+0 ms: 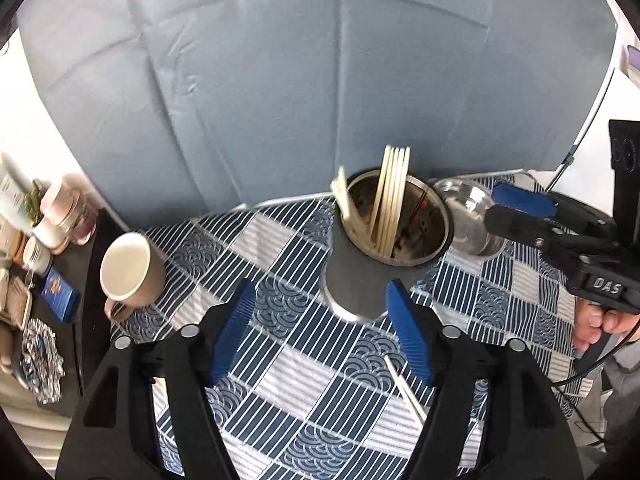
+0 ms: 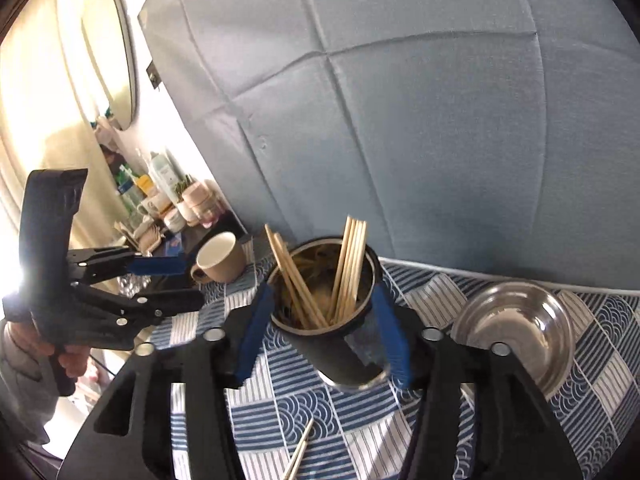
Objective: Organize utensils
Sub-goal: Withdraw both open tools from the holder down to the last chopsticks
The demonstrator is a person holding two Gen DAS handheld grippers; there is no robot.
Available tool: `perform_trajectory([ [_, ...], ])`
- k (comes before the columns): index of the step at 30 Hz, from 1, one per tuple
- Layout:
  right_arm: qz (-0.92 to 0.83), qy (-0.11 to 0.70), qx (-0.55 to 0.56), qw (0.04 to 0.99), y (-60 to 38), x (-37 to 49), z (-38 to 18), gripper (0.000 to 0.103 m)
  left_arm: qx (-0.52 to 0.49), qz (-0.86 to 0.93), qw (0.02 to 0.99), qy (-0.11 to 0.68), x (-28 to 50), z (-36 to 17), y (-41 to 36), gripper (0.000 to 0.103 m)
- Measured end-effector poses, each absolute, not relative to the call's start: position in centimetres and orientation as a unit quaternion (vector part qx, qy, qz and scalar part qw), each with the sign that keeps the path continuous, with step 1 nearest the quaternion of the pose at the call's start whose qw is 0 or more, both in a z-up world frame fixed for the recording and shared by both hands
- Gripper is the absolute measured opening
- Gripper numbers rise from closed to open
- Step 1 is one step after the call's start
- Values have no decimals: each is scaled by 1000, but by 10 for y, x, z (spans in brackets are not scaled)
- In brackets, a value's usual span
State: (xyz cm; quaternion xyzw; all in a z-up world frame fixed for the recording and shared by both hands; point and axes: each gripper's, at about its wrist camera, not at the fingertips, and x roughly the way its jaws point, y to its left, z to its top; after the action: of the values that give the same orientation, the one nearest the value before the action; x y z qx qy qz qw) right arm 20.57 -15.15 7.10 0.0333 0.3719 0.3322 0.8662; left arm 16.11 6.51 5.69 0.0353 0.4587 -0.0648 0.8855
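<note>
A dark metal utensil cup (image 1: 362, 264) stands upright on the table's blue-and-white patterned cloth (image 1: 304, 376), toward the far edge where the grey-blue padded backdrop (image 1: 280, 80) rises. Wooden chopsticks (image 1: 390, 200) lean inside it, one bundle against the far rim and a few tilted to the left rim. Two more chopsticks (image 1: 404, 388) lie flat on the cloth nearer the front edge, apart from the cup.

The left claw (image 1: 320, 320) hovers with its blue pads spread wide, empty, the cup's base showing just beyond them with no contact. The right claw (image 2: 324, 340) is partly open around the cup; its pads stand close by the cup's two sides, and whether they touch it I cannot tell.

A steel bowl (image 2: 516, 328) sits just right of the cup near the far edge. A beige mug (image 1: 128, 272) stands at the left edge of the table, and jars and bottles (image 1: 52, 208) crowd a dark shelf beyond that edge.
</note>
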Motion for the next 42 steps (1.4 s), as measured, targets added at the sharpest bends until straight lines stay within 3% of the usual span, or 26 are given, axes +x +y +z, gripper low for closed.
perform_trajectory([
  [5, 326, 398, 1, 857, -149, 188, 56, 61, 32, -48, 875, 480, 149, 38, 76, 80],
  [15, 316, 476, -79, 817, -151, 136, 2, 69, 29, -33, 842, 537, 125, -9, 83, 80],
  [32, 319, 615, -153, 705, -158, 19, -81, 69, 57, -68, 777, 623, 109, -88, 32, 80],
  [42, 306, 609, -159, 714, -158, -1, -92, 61, 71, -84, 756, 646, 109, -114, -2, 80],
])
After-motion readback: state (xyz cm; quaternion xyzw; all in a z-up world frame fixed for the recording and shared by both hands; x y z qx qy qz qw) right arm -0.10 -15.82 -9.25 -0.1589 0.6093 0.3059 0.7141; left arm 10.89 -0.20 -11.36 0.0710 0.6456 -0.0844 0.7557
